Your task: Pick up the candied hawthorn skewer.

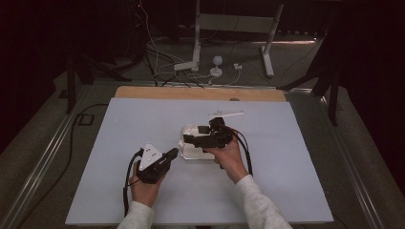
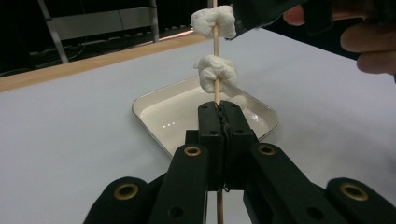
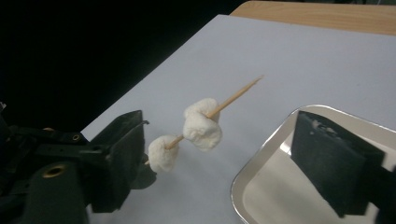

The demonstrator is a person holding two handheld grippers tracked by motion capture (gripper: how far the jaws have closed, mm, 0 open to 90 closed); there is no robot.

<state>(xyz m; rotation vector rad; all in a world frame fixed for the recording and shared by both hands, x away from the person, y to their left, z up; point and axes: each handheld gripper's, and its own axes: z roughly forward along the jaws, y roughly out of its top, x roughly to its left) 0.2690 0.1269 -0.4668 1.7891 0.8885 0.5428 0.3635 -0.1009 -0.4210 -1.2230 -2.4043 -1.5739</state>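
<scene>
Marshmallows (image 3: 201,129) sat threaded on a skewer (image 2: 215,88) clamped by the left tongs (image 2: 223,122) above the tray (image 2: 159,112); the right tongs (image 3: 219,154) gaped beside them, probably needing another marshmallow.

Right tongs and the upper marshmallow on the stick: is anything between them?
Nothing visible. The right tongs stand open with the upper marshmallow in the gap between the jaws, neither pad touching it. The left tongs hold the stick shut. The tray sits off to one side, not in the way.
</scene>
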